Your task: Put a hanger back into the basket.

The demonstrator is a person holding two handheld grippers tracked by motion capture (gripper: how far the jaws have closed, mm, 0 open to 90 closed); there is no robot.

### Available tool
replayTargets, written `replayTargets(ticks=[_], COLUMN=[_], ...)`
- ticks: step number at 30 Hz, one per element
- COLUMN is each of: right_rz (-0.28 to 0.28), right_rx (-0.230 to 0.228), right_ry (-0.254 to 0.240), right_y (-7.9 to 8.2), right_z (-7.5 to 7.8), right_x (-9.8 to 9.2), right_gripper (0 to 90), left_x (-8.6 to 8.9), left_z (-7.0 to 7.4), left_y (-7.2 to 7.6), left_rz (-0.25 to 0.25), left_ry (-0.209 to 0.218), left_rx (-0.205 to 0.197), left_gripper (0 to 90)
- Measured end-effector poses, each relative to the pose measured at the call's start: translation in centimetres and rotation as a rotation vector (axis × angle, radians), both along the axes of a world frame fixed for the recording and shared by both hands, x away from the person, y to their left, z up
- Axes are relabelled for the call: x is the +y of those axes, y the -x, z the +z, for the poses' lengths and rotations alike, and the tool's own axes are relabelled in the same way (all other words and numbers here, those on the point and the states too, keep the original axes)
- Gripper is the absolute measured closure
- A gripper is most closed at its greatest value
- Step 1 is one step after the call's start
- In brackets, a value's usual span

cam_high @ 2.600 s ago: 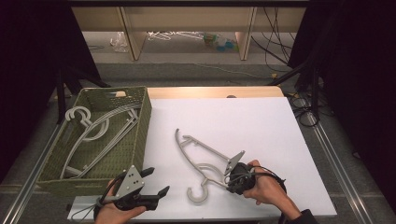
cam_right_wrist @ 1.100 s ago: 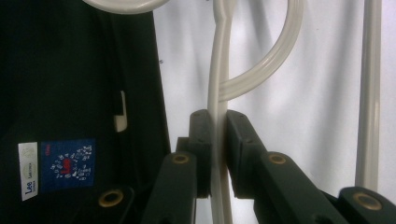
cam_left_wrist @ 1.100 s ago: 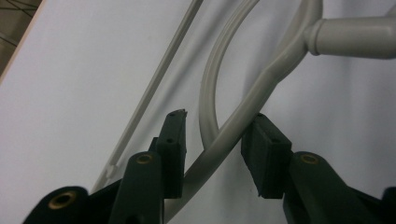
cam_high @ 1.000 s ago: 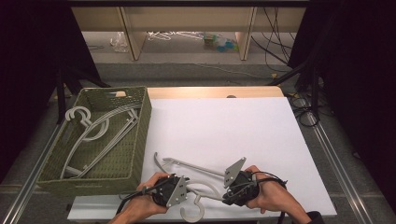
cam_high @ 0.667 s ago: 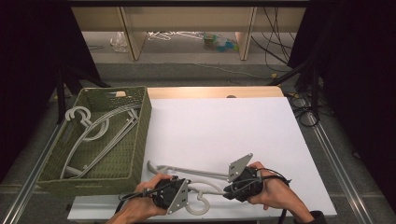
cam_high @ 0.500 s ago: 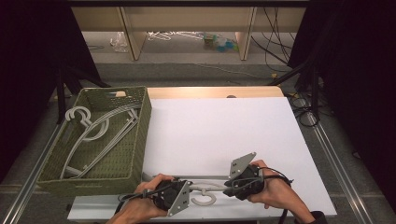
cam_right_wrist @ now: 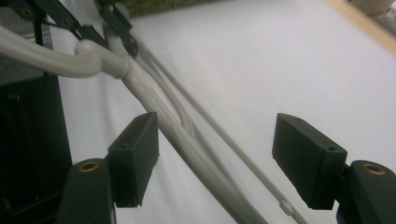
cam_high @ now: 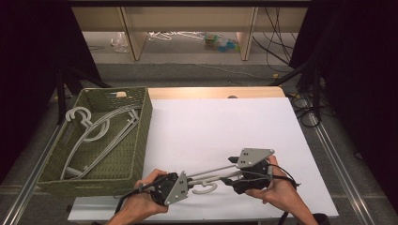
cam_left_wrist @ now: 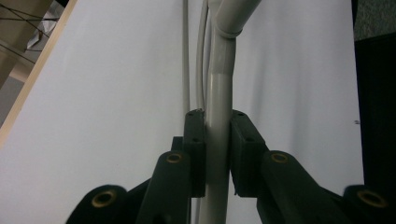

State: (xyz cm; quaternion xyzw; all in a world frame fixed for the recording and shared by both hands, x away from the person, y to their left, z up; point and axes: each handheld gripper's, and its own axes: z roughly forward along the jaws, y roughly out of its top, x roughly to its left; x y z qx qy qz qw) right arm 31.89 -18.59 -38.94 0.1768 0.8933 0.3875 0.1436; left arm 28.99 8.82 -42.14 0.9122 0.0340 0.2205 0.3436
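A grey plastic hanger hangs just above the white table top near its front edge, its hook pointing toward me. My left gripper is shut on one arm of the hanger, both pads pressed against the tube. My right gripper is at the other end with its jaws wide apart; they have just been opening. The hanger's arm and thin bar run between the right gripper pads, close beside one pad, with no grip on them.
A green woven basket stands at the table's left and holds several grey hangers. Behind the table runs a wooden shelf unit with loose items on the floor. Cables lie along the right side.
Both hands have risen a little with the hanger, which has swung level and come closer to the front edge. The left jaws have shut on its arm; the right jaws have opened off it.
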Motion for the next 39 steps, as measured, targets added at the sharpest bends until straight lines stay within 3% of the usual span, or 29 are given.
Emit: replayTargets(ticks=[3,5,8,11,13,15,18,23,26,27,32,39], right_rz=[-0.022,-0.037,-0.047,-0.059,-0.068,-0.083,-0.089,-0.085,-0.096,-0.098,-0.100,-0.112], right_rx=[-0.048,-0.047,-0.053,-0.063,-0.069,-0.069,-0.063,-0.030,-0.008,0.005,0.005,0.016], right_ry=[-0.070,-0.102,-0.127,-0.143,-0.158,-0.165,-0.193,-0.207,-0.217,-0.217,-0.212,-0.231], right_y=[0.1,0.1,0.2,0.3,0.4,0.5,0.6,0.9,1.0,1.0,1.2,1.7], right_z=[0.8,1.0,1.2,1.5,1.5,1.6,1.6,0.7,0.1,0.0,-0.6,-0.9], right_x=[-0.1,-0.3,-0.5,-0.6,-0.7,-0.8,-0.9,-1.2,-1.4,-1.5,-1.7,-2.3], right_gripper=[30.6,29.3,28.4,27.9,27.9,28.0,28.0,28.0,27.5,27.3,27.0,26.8], left_x=[0.4,0.7,0.9,0.7,0.9,1.0,1.7,3.0,3.8,3.9,4.9,5.9], left_z=[0.4,0.6,0.9,1.1,1.3,1.3,1.3,1.7,1.9,1.9,2.5,4.1], left_y=[-0.5,-0.8,-1.3,-1.9,-2.5,-3.0,-3.8,-4.6,-4.9,-4.9,-4.4,-3.3], left_rz=[0.045,0.070,0.116,0.144,0.175,0.193,0.231,0.288,0.302,0.305,0.320,0.318], left_ry=[0.040,0.069,0.098,0.108,0.146,0.141,0.173,0.276,0.306,0.335,0.401,0.459], left_rx=[0.034,0.066,0.113,0.135,0.193,0.202,0.246,0.318,0.348,0.366,0.399,0.430], left_gripper=[78.6,78.7,78.3,78.8,79.1,79.1,79.1,79.0,79.1,79.0,79.1,79.0])
